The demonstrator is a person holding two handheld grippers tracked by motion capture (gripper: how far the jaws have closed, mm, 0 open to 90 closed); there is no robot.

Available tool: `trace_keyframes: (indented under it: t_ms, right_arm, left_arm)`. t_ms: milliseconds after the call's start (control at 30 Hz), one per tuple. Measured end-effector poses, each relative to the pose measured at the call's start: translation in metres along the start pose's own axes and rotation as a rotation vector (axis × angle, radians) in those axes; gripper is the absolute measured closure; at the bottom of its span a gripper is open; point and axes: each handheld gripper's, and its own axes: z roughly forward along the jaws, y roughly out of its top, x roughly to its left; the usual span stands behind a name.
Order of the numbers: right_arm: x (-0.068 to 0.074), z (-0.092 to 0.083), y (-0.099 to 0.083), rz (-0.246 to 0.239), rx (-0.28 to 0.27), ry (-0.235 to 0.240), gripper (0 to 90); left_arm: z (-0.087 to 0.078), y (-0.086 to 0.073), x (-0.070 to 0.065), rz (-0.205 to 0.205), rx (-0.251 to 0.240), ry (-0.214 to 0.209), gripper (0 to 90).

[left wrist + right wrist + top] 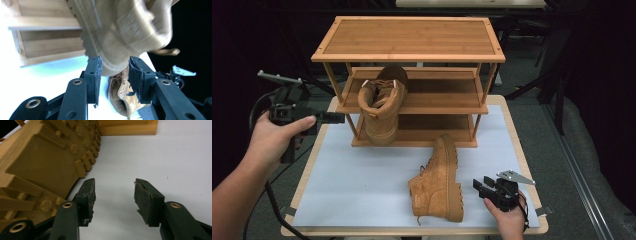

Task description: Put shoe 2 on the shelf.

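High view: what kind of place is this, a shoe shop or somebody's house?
Probably neither; it looks like a test room or lab. A small wooden shoe rack and two tan boots sit on a white-topped table in a dark room, and a person's hands hold a cabled gripper each.

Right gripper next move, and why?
Probably slide the right gripper left to the boot on the mat and grip it: jaws open, nothing between them, sole right beside them. The other boot is already at the rack.

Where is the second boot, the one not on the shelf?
In the high view, the boot lies on its side on the table, front right, beside the right hand-held gripper.
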Motion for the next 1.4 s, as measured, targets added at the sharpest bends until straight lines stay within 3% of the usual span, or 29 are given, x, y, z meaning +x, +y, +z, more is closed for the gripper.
trace_keyframes:
  t_ms: [100,133,167,200,233,267,300,333,400,433,467,500,533,733,867,933,1067,1400]
  right_arm:
    - [0.004,-0.003,0.006,-0.007,0.011,0.014,57.0]
    - [0.006,-0.004,0.008,-0.014,0.015,-0.005,58.6]
    - [0.006,-0.004,0.008,-0.014,0.015,-0.005,58.6]
    - [0.007,-0.006,0.011,-0.016,0.012,0.019,60.1]
    - [0.007,-0.006,0.011,-0.016,0.012,0.019,60.1]
    - [0.010,-0.009,0.016,-0.014,0.013,0.028,62.1]
    - [0.010,-0.009,0.016,-0.014,0.013,0.028,62.1]
    - [0.013,-0.014,0.023,-0.025,0.027,0.056,65.1]
    - [0.019,-0.017,0.030,-0.035,0.020,0.048,68.4]
    - [0.020,-0.018,0.033,-0.046,0.035,0.075,69.7]
    - [0.023,-0.017,0.035,-0.057,0.029,0.039,70.6]
    - [0.024,-0.016,0.037,-0.069,0.050,0.081,71.6]
    - [0.027,-0.015,0.039,-0.072,0.045,0.046,72.6]
    - [0.037,-0.021,0.055,-0.088,0.044,0.074,75.4]
    - [0.044,-0.019,0.062,-0.098,0.064,0.102,78.5]
    - [0.048,-0.017,0.064,-0.112,0.070,0.113,78.3]
    - [0.056,-0.012,0.068,-0.133,0.066,0.120,77.1]
    - [0.075,-0.001,0.073,-0.194,0.122,0.140,84.5]
  left_arm:
    - [0.004,-0.011,0.009,0.001,0.007,-0.004,64.8]
    - [0.010,-0.022,0.018,-0.004,0.018,-0.007,67.0]
    - [0.010,-0.022,0.018,-0.004,0.018,-0.007,68.8]
    - [0.018,-0.033,0.029,-0.017,0.025,-0.017,69.8]
    - [0.018,-0.033,0.029,-0.017,0.025,-0.017,70.6]
    - [0.027,-0.044,0.038,-0.017,0.030,-0.009,70.7]
    - [0.027,-0.044,0.038,-0.017,0.030,-0.009,70.6]
    - [0.035,-0.055,0.047,-0.008,0.022,0.007,70.4]
    - [0.039,-0.061,0.050,-0.009,0.021,0.011,70.1]
    - [0.044,-0.066,0.054,-0.016,0.021,0.005,69.9]
    - [0.053,-0.075,0.062,-0.029,0.033,-0.013,69.8]
    - [0.053,-0.075,0.062,-0.029,0.033,-0.013,69.7]
    - [0.061,-0.081,0.070,-0.052,0.039,-0.036,69.0]
    - [0.073,-0.094,0.080,-0.039,0.028,-0.007,65.8]
    - [0.085,-0.106,0.089,-0.036,0.039,0.045,65.1]
    - [0.088,-0.111,0.092,-0.039,0.038,0.049,65.1]
    - [0.093,-0.120,0.098,-0.061,0.040,0.022,64.9]
    - [0.106,-0.139,0.106,-0.054,0.046,0.008,61.5]
